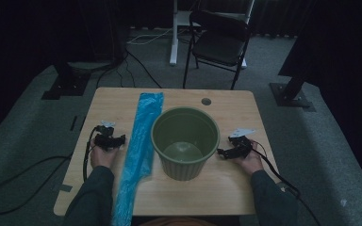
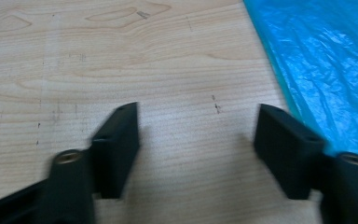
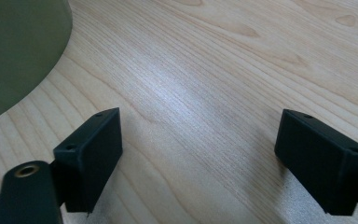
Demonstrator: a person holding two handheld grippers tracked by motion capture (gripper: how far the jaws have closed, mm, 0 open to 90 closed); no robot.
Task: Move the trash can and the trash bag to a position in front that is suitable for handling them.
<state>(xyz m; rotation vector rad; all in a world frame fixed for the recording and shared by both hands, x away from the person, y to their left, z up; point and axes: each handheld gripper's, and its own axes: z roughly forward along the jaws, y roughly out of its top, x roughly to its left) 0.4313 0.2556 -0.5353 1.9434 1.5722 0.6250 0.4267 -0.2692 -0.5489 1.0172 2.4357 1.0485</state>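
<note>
A green plastic bucket point(image 1: 185, 141) stands upright in the middle of the wooden table point(image 1: 226, 188), and it looks empty. A long blue plastic bag point(image 1: 141, 141) lies flat to its left, running from the far side to the near edge. My left gripper point(image 1: 109, 140) rests on the table left of the bag, open, with bare wood between its jaws point(image 2: 198, 135); the blue bag point(image 2: 326, 60) lies just right of them. My right gripper point(image 1: 233, 149) sits right of the bucket, open over bare wood point(image 3: 200, 149), with the bucket wall point(image 3: 18, 51) at the left.
A round cable hole point(image 1: 206, 101) is in the table's far side. A black folding chair point(image 1: 219, 42) stands beyond the table, beside a white stand leg point(image 1: 173, 33). Black cables trail on the grey carpet at left point(image 1: 28, 174).
</note>
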